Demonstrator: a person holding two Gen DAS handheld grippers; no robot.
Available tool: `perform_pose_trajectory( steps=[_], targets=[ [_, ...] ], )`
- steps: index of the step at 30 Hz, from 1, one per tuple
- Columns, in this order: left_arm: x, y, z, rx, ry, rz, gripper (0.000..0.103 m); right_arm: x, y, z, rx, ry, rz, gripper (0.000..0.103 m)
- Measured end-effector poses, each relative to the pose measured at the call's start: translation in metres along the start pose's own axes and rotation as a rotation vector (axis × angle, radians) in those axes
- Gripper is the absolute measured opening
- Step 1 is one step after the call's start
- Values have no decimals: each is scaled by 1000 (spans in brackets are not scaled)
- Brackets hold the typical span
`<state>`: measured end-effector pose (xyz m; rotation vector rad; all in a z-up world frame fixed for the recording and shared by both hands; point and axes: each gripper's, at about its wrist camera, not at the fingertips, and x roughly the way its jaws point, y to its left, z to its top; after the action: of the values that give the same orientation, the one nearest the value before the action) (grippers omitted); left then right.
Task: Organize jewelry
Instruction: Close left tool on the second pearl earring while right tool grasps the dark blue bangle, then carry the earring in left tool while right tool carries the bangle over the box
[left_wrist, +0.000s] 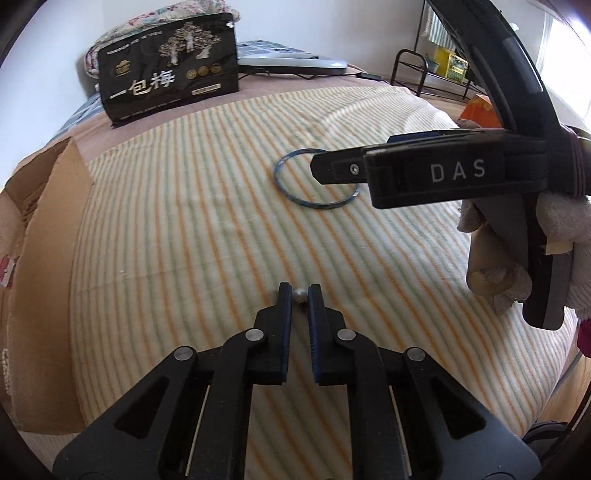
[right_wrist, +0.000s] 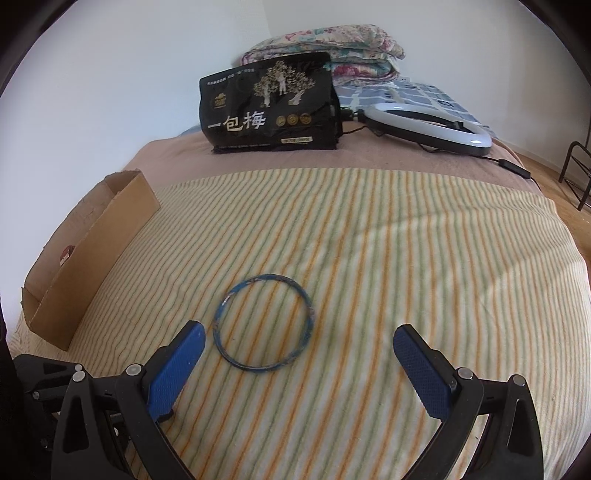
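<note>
My left gripper (left_wrist: 299, 292) is down on the striped blanket (left_wrist: 207, 206) and shut on a small white pearl piece (left_wrist: 298, 295), which sits pinched between the two fingertips. A thin blue bangle (right_wrist: 258, 366) lies flat on the blanket. My right gripper (right_wrist: 299, 330) stands wide open just short of it, its blue pads (right_wrist: 177, 369) on either side of the bangle's near edge and clear of it. In the left wrist view that gripper shows side-on over the bangle (left_wrist: 321, 206), held by a gloved hand (left_wrist: 561, 221).
An open cardboard box (right_wrist: 92, 251) stands at the bed's left edge. Further back stand a black snack bag (right_wrist: 269, 107), a ring light (right_wrist: 436, 129) with its cable, and a folded floral quilt (right_wrist: 332, 40). A black metal rack (left_wrist: 424, 70) stands on the floor to the right.
</note>
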<state>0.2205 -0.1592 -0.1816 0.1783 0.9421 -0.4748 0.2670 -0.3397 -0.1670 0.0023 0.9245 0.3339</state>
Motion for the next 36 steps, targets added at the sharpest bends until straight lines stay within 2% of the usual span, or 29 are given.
perform_pose_trajectory(
  steps=[8,12,14,17,27,36],
  targets=[
    [-6,30,-6,-60,-2,20,8,20,20,4,-57,35,-16,102],
    [-7,33,-7,-72,-4,18,8,32,26,2,-92,83,-72,94],
    [-8,34,-7,-77,-5,18,8,32,28,1,-106,78,-83,88],
    [-9,36,-7,-86,-4,15,8,29,29,1,-114,78,-90,73],
    [-25,45,-10,-122,-15,22,8,13,27,-3,-85,79,-82,73],
    [-53,50,-6,-144,-59,29,7,-17,31,-8,-73,56,-87,73]
  ],
)
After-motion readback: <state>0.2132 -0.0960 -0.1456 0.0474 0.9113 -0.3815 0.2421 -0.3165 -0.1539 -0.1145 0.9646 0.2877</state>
